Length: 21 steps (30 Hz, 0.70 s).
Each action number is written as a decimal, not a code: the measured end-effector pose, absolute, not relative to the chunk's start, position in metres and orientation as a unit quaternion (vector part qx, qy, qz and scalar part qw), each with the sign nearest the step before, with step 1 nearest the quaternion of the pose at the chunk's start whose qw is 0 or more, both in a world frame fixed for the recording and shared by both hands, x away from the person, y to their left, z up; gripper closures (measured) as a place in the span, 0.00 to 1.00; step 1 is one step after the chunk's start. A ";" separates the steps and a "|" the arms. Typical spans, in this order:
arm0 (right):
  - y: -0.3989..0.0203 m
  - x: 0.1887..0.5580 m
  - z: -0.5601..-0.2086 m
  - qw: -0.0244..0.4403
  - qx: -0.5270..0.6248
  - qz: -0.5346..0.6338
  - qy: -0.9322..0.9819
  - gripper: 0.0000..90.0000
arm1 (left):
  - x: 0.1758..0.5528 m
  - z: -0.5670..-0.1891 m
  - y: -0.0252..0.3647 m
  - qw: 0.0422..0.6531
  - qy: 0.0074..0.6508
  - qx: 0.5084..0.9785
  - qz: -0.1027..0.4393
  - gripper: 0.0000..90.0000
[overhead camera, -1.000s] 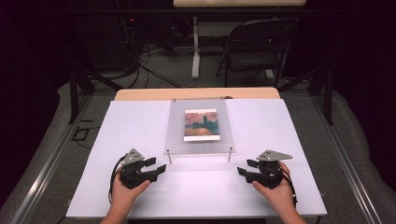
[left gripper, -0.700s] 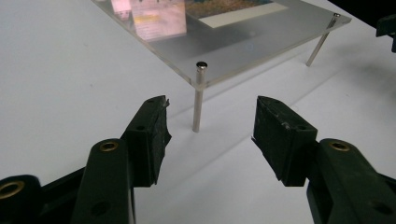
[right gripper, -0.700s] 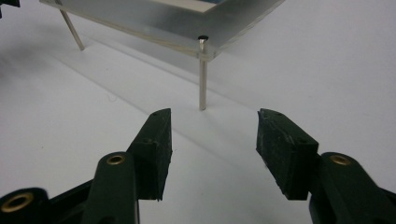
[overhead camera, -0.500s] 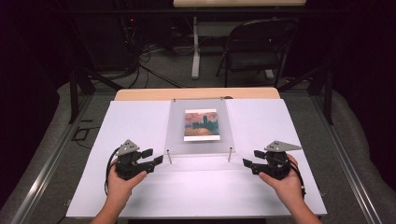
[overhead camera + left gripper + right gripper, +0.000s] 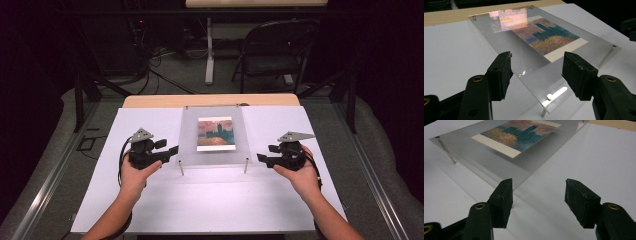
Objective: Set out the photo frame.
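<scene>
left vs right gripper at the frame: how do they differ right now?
Left gripper stands at the acrylic frame's near left corner, its jaws almost over the edge; right gripper stands just off the near right corner, with bare white table between. The left gripper's grey plate tilts up; the right's lies flatter. Shared: both point inward at the frame, jaws open, nothing gripped, and both have just been opening.
</scene>
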State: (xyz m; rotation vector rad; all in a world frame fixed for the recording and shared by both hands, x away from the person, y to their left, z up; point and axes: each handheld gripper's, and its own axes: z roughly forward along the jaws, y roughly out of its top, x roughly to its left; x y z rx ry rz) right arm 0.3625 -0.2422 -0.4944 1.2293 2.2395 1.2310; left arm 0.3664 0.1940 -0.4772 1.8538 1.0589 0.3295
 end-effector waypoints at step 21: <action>-0.233 0.421 -0.506 0.146 0.481 0.442 0.743 0.40 | 0.430 -0.493 0.179 0.441 0.492 0.738 0.136 0.41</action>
